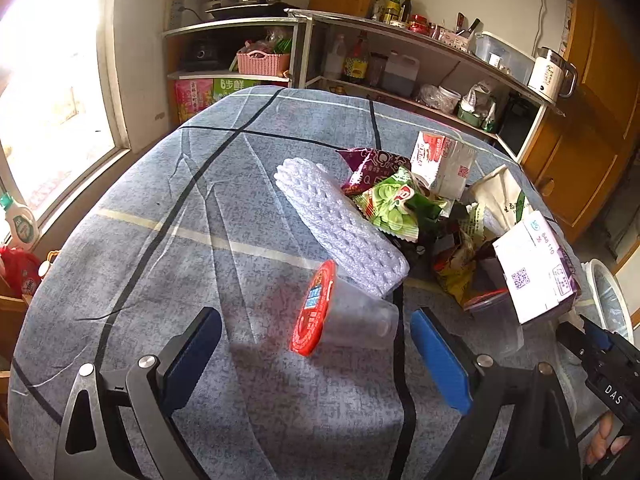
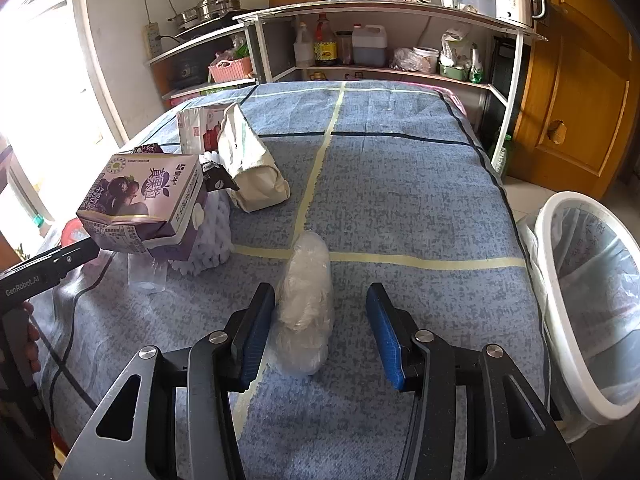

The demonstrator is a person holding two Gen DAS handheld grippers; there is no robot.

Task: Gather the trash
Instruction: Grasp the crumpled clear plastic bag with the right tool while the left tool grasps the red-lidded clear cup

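A clear plastic cup with a red lid [image 1: 340, 320] lies on its side on the blue-grey tablecloth [image 1: 160, 208]. My left gripper [image 1: 314, 318] is open, with a finger on either side of the cup and neither touching it. In the right wrist view a crumpled clear plastic bag [image 2: 306, 312] lies between the fingers of my right gripper [image 2: 320, 294]. The left pad [image 2: 256, 332] is close beside the bag, while a gap shows at the right pad [image 2: 384, 340], so this gripper is open. A white-lined trash bin [image 2: 580, 300] stands off the table's right edge.
A pile of litter sits mid-table: a white foam net [image 1: 340, 228], a green snack wrapper [image 1: 394, 204], a purple milk carton [image 2: 140, 200], a red-and-white carton [image 1: 440, 160], a cream cloth bag [image 2: 248, 168] and a second clear cup [image 2: 146, 276]. Shelves of bottles stand behind.
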